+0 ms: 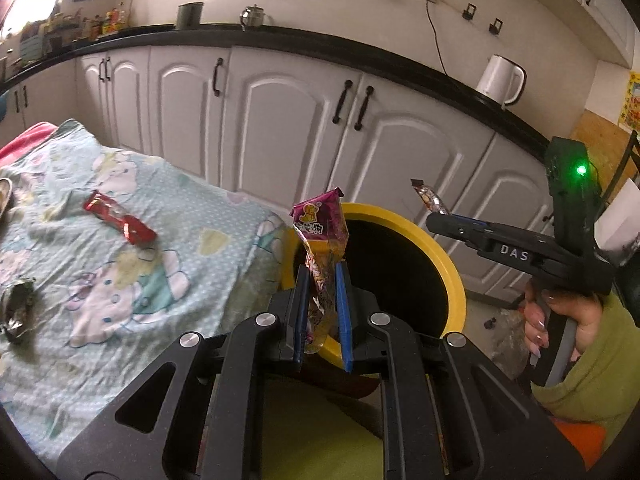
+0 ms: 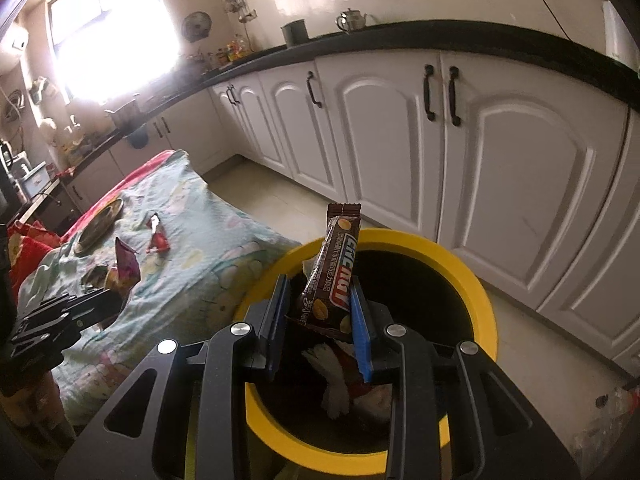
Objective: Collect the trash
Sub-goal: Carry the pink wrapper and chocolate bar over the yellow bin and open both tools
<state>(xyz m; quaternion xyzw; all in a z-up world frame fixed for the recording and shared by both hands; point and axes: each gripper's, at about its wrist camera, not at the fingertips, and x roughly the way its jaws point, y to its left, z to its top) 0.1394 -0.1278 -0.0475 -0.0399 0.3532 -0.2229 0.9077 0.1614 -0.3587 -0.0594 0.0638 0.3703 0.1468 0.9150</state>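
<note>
Gripping a purple snack wrapper (image 1: 320,240) between blue pads (image 1: 343,300), left gripper (image 1: 322,312) nearly closed on it, wrapper standing upright at the near edge of the yellow-rimmed bin (image 1: 452,276). Right gripper (image 2: 320,320) directly over the bin's (image 2: 486,312) dark mouth, jaws parted wider than the brown bar wrapper (image 2: 336,276), which leaned against the right pad (image 2: 362,340); whether truly clamped, could not tell. Crumpled white and red trash (image 2: 340,388) already lying inside the bin. Left behind on the patterned cloth (image 1: 192,216) beside the bin: a red wrapper (image 1: 120,220) and a dark foil wrapper (image 1: 18,308), well apart. White cabinets (image 1: 280,120) behind.
</note>
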